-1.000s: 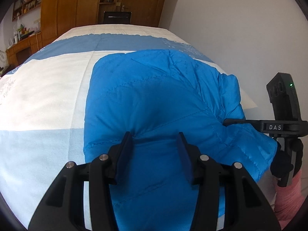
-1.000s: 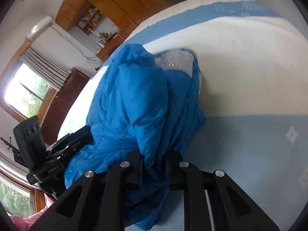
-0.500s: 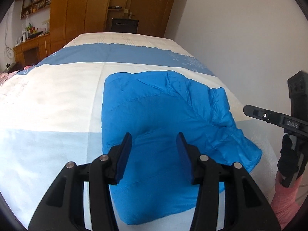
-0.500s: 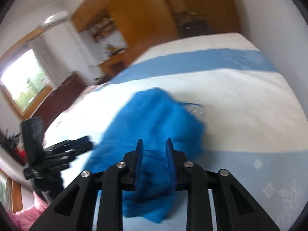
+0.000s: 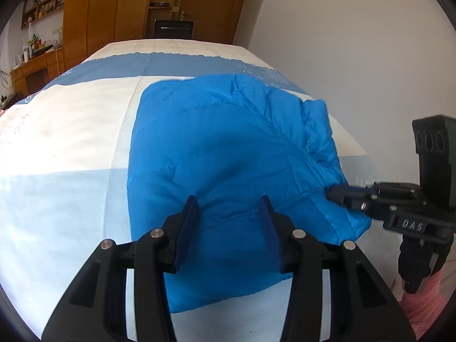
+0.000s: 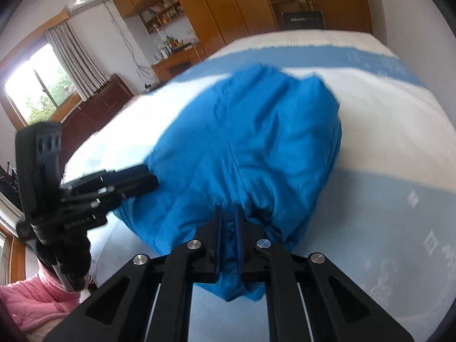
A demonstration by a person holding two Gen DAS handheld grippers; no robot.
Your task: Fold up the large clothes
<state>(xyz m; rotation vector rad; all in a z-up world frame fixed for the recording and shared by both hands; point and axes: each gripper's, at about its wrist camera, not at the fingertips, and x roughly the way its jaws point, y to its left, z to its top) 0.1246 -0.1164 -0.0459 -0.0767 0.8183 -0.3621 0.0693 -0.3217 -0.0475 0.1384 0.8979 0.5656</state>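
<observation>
A blue jacket (image 5: pixel 228 154) is lying bunched and partly folded on the bed (image 5: pixel 57 142), the right claw (image 6: pixel 227 216) having just been closing and now pinching its near right edge, the left claw (image 5: pixel 229 211) hanging half-open above it, gripping nothing, with squaring-up remaining.

The bright blue quilted puffer jacket (image 5: pixel 228 148) is smooth synthetic cloth with a slight sheen and stitched seams. The white and pale blue bedspread (image 5: pixel 65 148) is matt, softly textured fabric. The black two-finger grippers (image 5: pixel 229 216) (image 6: pixel 228 219) look like matt plastic with shiny metal screws. The tall brown wardrobe (image 5: pixel 114 11) is glossy varnished wood.
</observation>
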